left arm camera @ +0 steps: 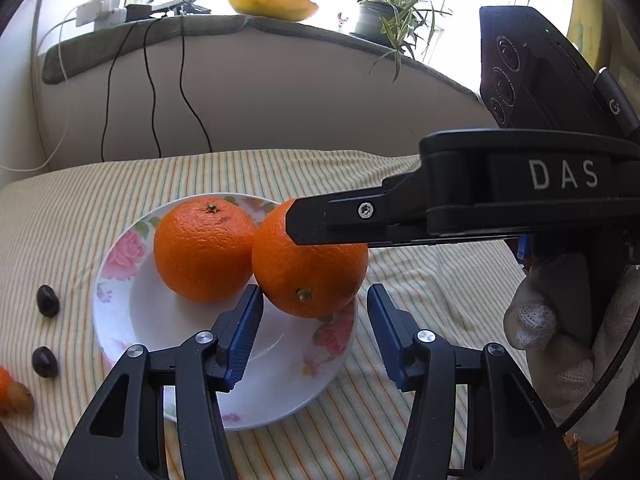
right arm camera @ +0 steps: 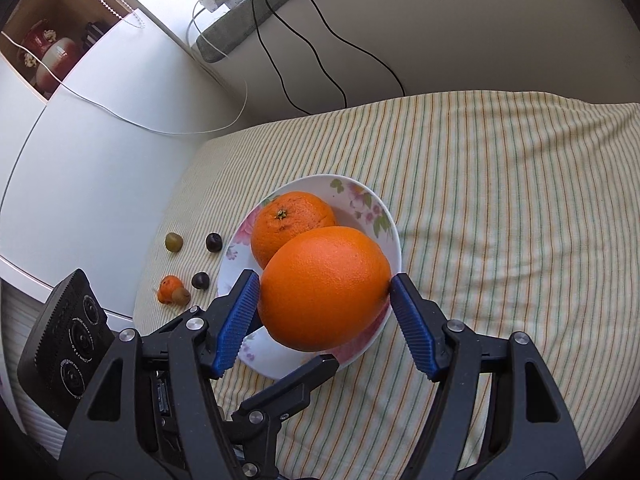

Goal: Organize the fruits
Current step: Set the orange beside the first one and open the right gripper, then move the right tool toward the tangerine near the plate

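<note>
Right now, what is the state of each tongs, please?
Left tongs: open, holding nothing.
Right tongs: closed on the front orange, over the plate.

Two oranges (right arm camera: 324, 292) (right arm camera: 290, 220): orange. Plate (left arm camera: 120, 320): white, pink floral rim pattern. Cloth (right arm camera: 500, 200): cream, thin yellow-green stripes. At plate's 9 o'clock in the left wrist view, small fruits (left arm camera: 48, 300): dark purple. Gripper pads (left arm camera: 244, 336): blue.

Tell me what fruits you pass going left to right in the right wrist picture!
Green grape → small orange fruit piece → dark grape by the fruit piece → dark grape farther back → orange in the flowered plate → orange between the right tongs.
</note>
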{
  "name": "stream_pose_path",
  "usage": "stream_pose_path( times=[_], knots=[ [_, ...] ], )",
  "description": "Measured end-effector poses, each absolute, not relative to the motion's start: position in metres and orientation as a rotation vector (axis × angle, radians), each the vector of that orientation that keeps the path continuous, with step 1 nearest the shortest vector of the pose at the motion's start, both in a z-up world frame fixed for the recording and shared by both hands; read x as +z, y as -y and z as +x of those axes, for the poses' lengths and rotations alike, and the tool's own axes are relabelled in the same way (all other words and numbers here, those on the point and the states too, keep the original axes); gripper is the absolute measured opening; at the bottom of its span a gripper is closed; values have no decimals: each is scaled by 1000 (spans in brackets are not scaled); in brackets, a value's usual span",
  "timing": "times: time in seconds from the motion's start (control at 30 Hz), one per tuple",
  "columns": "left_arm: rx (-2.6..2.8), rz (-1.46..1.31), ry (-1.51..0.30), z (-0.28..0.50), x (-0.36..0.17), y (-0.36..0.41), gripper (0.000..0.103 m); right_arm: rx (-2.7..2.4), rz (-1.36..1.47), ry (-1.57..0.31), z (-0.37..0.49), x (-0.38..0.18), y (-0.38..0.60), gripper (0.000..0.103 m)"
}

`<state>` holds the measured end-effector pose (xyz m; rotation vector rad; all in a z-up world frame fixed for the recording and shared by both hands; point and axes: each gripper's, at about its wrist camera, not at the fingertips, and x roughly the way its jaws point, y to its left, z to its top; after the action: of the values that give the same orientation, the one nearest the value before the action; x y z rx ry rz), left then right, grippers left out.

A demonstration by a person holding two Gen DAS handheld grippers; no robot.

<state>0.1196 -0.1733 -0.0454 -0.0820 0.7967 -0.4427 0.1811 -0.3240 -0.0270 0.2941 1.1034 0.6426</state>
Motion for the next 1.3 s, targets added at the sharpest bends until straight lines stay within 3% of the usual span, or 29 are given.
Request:
stream_pose_path(
  times=[0.4, 0.63, 0.97, 1.3],
  knots=[
    [-422, -69, -766, 105, -31, 158, 48, 650, 225, -1019, 166, -7, 314, 70],
    [-403, -69, -740, 88, -25, 139, 48, 636, 196, -946, 150, 6, 314, 77],
    [-337, -106, -674, 48, -17, 82, 48, 623, 177, -782, 112, 24, 318, 85],
    [-200, -94, -615, 6, -16, 17, 48, 709, -3, -693, 62, 31, 280, 86]
  ],
)
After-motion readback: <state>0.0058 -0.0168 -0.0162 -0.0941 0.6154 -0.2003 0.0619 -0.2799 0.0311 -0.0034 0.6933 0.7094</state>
